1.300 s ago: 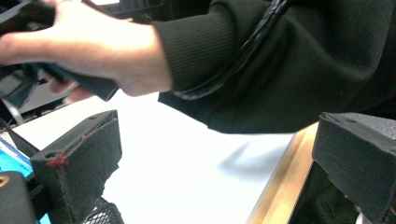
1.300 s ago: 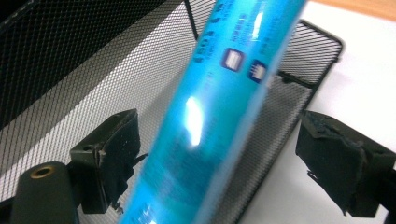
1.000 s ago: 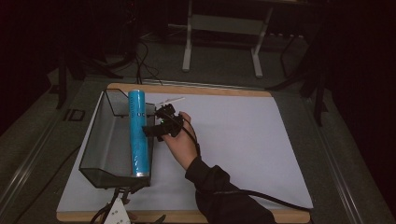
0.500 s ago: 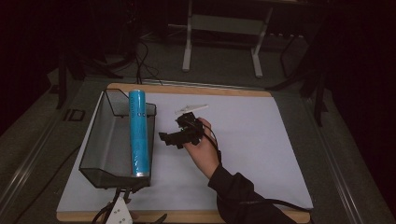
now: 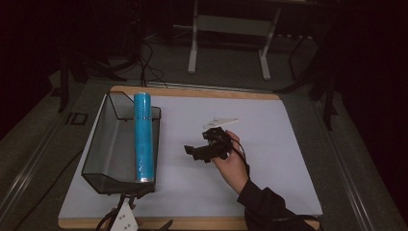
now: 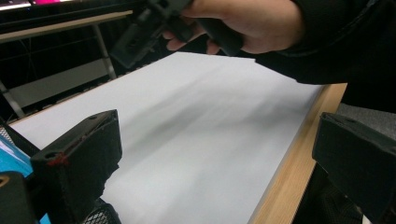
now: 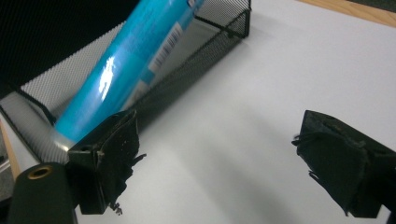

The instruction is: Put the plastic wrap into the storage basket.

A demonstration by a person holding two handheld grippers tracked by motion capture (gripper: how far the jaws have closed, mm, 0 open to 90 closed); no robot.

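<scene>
The blue tube [image 5: 145,137] lies lengthwise along the right-hand wall of the black mesh basket [image 5: 107,144], its foil end toward my side of the desk [image 5: 288,144] and its far end propped on the basket's far rim. The basket sits at the left edge of the white desk, running from near the far left corner toward the near left one. My right gripper [image 5: 196,152] is out over the middle of the desk, well apart from the basket, pointing left toward it; its jaws stand wide apart with nothing between them, only bare white surface beneath. In the right gripper view the tube [image 7: 130,60] and the basket wall [image 7: 196,51] lie beyond my left jaw. My left gripper [image 6: 219,158] sits low at the near left corner, beside the basket, its jaws also apart and empty. A thin white strip [image 5: 220,121] lies just beyond my right hand [image 5: 232,166].
</scene>
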